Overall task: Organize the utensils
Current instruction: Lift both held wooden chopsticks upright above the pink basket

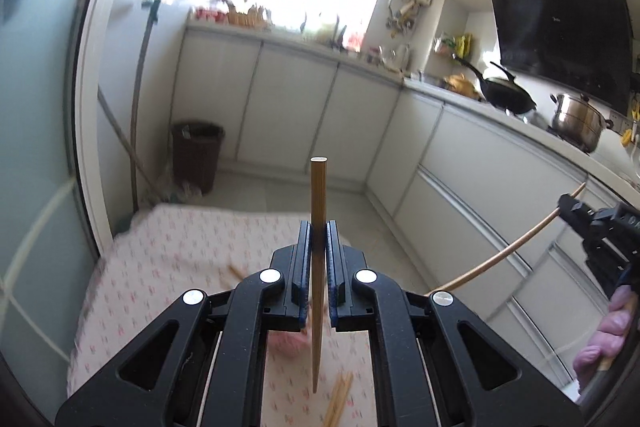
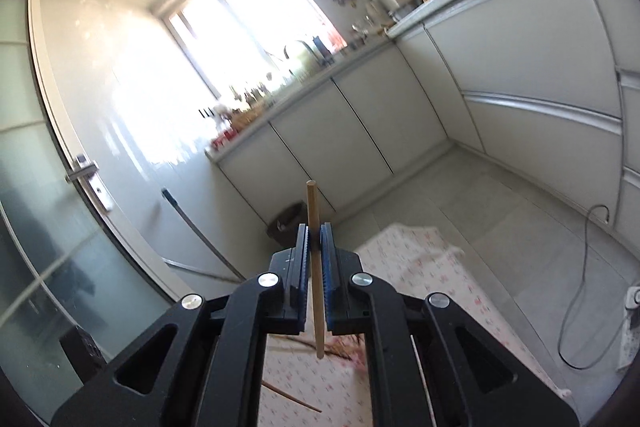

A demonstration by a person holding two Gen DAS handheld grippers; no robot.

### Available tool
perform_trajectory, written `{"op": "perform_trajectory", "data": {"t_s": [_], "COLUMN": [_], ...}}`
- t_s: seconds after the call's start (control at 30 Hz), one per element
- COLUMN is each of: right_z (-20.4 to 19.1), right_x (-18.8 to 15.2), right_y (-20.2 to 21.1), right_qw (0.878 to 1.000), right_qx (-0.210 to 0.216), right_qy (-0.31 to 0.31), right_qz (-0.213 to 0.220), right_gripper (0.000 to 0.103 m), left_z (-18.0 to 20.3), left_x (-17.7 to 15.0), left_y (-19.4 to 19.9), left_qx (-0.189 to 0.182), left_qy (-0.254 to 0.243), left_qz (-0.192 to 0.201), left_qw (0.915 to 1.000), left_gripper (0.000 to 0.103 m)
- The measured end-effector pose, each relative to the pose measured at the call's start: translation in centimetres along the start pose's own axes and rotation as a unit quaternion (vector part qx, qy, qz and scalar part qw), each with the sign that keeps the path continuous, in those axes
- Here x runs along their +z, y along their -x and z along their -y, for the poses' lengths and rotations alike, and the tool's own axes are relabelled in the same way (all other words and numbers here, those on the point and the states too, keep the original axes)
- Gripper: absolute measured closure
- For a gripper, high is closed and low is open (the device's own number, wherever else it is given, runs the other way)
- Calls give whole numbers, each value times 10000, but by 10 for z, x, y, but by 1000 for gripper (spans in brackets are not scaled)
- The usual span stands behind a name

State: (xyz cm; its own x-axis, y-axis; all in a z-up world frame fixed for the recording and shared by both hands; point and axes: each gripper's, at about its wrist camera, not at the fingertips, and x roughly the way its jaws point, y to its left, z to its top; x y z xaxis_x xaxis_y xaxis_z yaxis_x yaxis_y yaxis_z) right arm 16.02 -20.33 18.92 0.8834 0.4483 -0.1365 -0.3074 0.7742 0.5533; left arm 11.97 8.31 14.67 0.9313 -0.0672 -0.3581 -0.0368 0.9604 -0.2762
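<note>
Chopsticks are the utensils being sorted, and they are found in three places, told here from the largest thing down. A table under a pink-patterned cloth [image 1: 168,267] is seen low in the left wrist view, from about 6 to 9 o'clock, with white cabinet fronts beyond it and a dark wok [image 1: 506,93] on the counter at 2 o'clock. On the cloth, loose chopsticks [image 1: 339,401] are left lying near 6 o'clock, with another pale piece blurred at 7 o'clock.

The left gripper [image 1: 319,251] is clamped together on a brown chopstick [image 1: 319,211], which is held near its middle and stands upright, blunt end at 12 o'clock, tapered tip at 6. The right gripper [image 2: 315,247] is likewise closed on a lighter chopstick [image 2: 313,219], gripped about mid-length and tilted slightly. In the left wrist view that same gripper is seen at 3 o'clock, held by a hand in a purple glove [image 1: 600,339].

Each stick is judged light, stiff and smooth, so it is likely to pivot or slide between the pads if nudged. A hold near the thicker half is judged steadier. The thin tips are best kept away from hard knocks.
</note>
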Motion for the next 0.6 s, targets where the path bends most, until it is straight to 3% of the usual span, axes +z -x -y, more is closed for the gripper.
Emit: {"op": "perform_trajectory", "data": {"t_s": [0.1, 0.27, 0.6], "right_z": [-17, -38, -27], "right_x": [12, 19, -4], "right_y": [-11, -37, -104], "right_qw": [9997, 9986, 9980], "right_qx": [48, 22, -335], "right_qy": [80, 333, 512], "right_qz": [234, 417, 125], "right_gripper": [97, 97, 97], "left_z": [6, 5, -5], "left_x": [20, 39, 21], "left_y": [-6, -26, -88], "left_qx": [36, 7, 198], "left_qy": [-37, 43, 130], "left_qz": [262, 353, 4], "left_qw": [9996, 9994, 9997], "left_gripper": [97, 97, 97]}}
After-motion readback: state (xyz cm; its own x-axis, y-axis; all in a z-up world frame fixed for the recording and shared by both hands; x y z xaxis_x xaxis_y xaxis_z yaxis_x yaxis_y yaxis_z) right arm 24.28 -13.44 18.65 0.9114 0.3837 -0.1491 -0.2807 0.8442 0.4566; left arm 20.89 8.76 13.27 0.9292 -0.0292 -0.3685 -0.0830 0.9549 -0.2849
